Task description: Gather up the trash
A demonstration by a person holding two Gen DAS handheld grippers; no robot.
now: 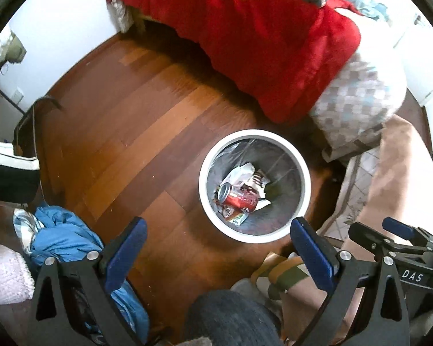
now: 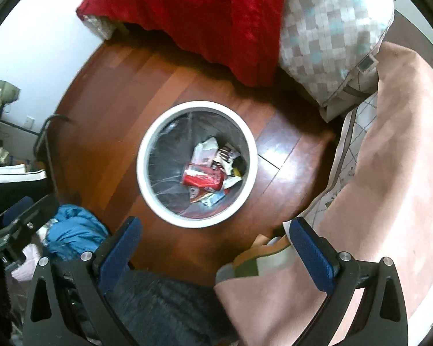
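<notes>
A white round trash bin (image 1: 207, 155) with a clear liner stands on the wooden floor; it also shows in the right wrist view (image 2: 147, 144). Inside lie a red soda can (image 1: 239, 200) (image 2: 203, 178), white crumpled paper (image 1: 239, 173) and snack wrappers (image 2: 226, 155). My left gripper (image 1: 218, 230) is open and empty, held above the floor just short of the bin. My right gripper (image 2: 213, 229) is open and empty, above the bin's near rim. The right gripper also shows at the right edge of the left wrist view (image 1: 389, 230).
A bed with a red blanket (image 1: 259, 37) and a checked pillow (image 1: 358, 98) lies beyond the bin. A pink rug (image 2: 389, 173) is at the right. Blue cloth (image 1: 63, 239) lies at the left. A dark knee (image 2: 164, 311) is below.
</notes>
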